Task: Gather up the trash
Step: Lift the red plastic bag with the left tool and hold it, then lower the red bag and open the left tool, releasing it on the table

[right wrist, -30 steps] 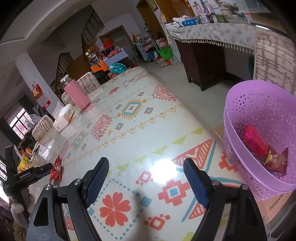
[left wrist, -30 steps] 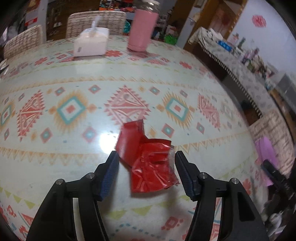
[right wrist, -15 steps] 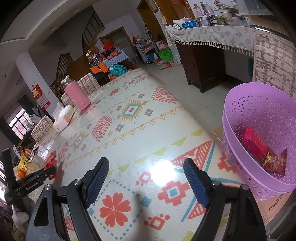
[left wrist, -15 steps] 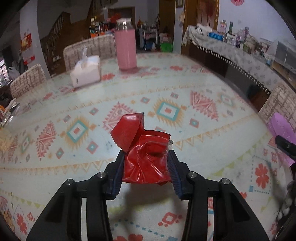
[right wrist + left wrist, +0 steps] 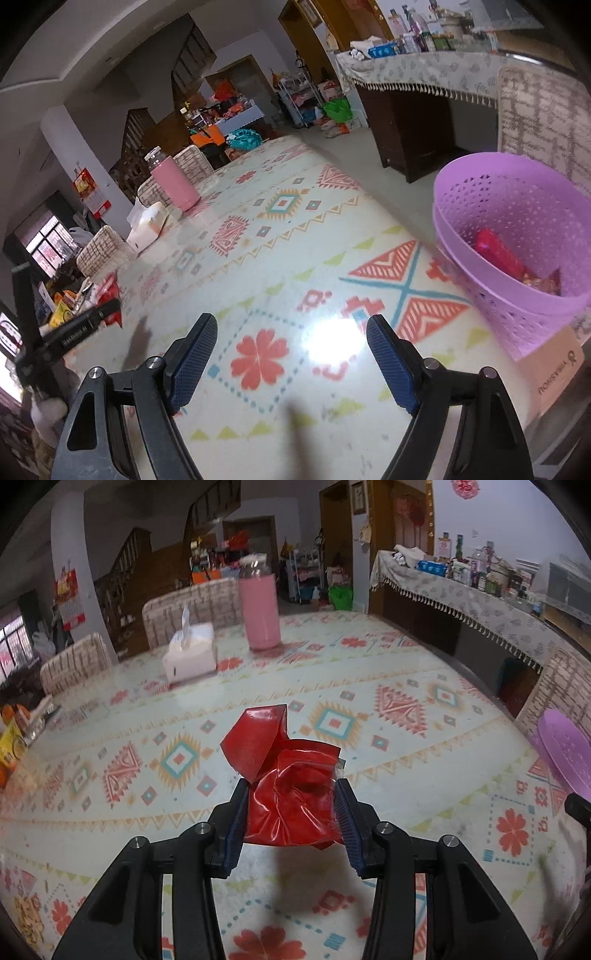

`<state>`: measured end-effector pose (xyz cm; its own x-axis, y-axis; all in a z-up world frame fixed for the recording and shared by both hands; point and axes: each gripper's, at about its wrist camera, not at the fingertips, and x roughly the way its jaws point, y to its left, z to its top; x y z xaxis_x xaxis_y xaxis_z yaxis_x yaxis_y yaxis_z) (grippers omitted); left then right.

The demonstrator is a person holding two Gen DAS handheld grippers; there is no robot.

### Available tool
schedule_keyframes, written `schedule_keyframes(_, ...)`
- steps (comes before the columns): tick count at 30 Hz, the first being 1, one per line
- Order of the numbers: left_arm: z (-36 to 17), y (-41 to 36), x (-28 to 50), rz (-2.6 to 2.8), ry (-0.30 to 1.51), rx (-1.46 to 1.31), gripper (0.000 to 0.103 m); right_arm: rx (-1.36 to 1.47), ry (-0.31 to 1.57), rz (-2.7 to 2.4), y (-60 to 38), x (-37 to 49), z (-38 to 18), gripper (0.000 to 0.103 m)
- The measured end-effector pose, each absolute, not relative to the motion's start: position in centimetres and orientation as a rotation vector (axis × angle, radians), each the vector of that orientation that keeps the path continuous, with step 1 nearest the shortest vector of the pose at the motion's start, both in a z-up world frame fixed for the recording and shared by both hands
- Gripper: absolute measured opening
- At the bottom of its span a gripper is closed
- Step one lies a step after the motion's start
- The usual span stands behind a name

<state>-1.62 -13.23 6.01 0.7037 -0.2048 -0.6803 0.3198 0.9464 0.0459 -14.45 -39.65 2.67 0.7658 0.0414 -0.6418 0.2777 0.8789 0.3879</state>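
2 blue ribbed pads of the left gripper (image 5: pixel 291 825) clench a crumpled red plastic wrapper (image 5: pixel 291 790), which fills the gap between them and sticks out past the tips, held above the glossy patterned tabletop (image 5: pixel 406 738). The right gripper (image 5: pixel 291 354) stands wide apart with nothing between its 2 fingers, tilted down over the same tabletop. Just beside it to the right sits a purple perforated plastic basket (image 5: pixel 491 206) holding red wrappers, resting on a tan cardboard box (image 5: pixel 554 373) whose print I cannot read. Farther off stand a pink cylindrical bottle (image 5: pixel 258 613) and a white tissue box (image 5: pixel 190 657).
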Motion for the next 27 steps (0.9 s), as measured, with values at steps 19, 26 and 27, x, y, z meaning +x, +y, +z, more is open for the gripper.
schedule_keyframes(19, 7.7, -17.9, -6.1, -0.386, 0.718, 0.236, 0.044, 0.483, 0.674, -0.162, -40.1, -18.0, 2.6, 0.088)
schedule_keyframes(26, 6.7, -20.0, -6.1, -0.423, 0.748, 0.259, 0.045, 0.489, 0.681, -0.158, -40.7, -18.6, 2.1, 0.088)
schedule_keyframes(27, 6.6, -20.1, -6.1, -0.426, 0.754, 0.260, 0.047, 0.490, 0.681, -0.156, -40.9, -18.6, 2.1, 0.088)
